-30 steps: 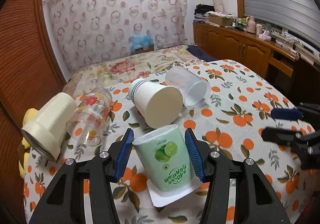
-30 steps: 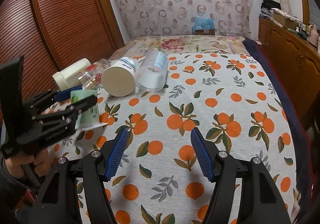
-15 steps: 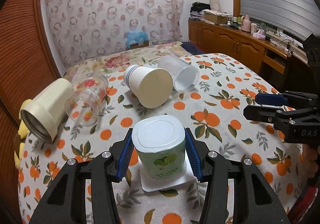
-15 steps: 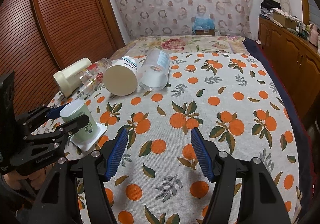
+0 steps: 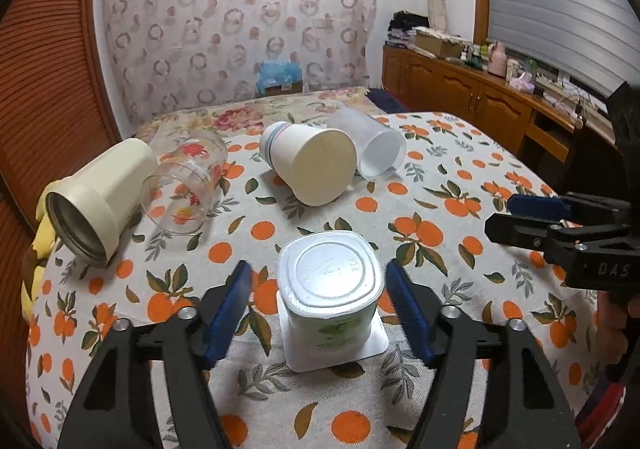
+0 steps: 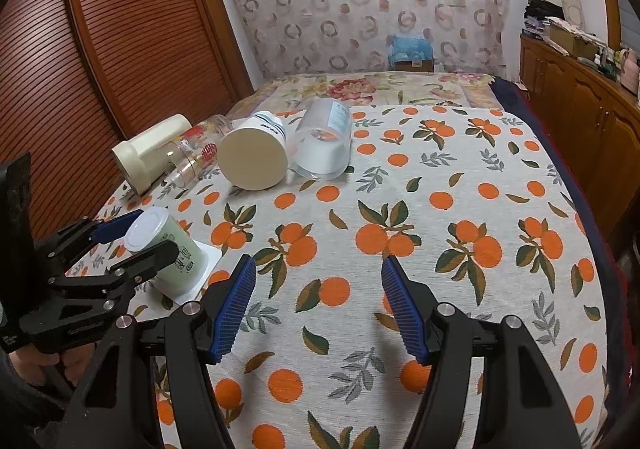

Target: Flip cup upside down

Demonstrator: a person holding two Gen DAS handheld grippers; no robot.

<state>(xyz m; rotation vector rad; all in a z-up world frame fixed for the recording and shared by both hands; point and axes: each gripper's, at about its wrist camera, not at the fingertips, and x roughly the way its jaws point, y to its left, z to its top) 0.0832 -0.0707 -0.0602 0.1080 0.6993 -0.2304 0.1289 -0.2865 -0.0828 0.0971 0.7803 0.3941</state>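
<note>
A green yogurt cup (image 5: 331,293) stands upside down on the orange-print tablecloth, its wide white rim flat on the cloth and its base facing up. It also shows in the right wrist view (image 6: 168,253). My left gripper (image 5: 320,313) is open around the cup, with a gap between each blue pad and the cup's sides. My right gripper (image 6: 318,305) is open and empty over bare cloth, to the right of the cup.
Several cups lie on their sides at the far end: a cream tumbler (image 5: 96,193), a printed clear glass (image 5: 184,185), a paper cup (image 5: 312,165) and a frosted plastic cup (image 5: 372,149). A wooden wardrobe (image 6: 120,49) stands on the left, a cabinet (image 5: 480,109) on the right.
My left gripper turned the tilted cup upright on its rim, set it on the cloth and opened off it. My right gripper has stayed put.
</note>
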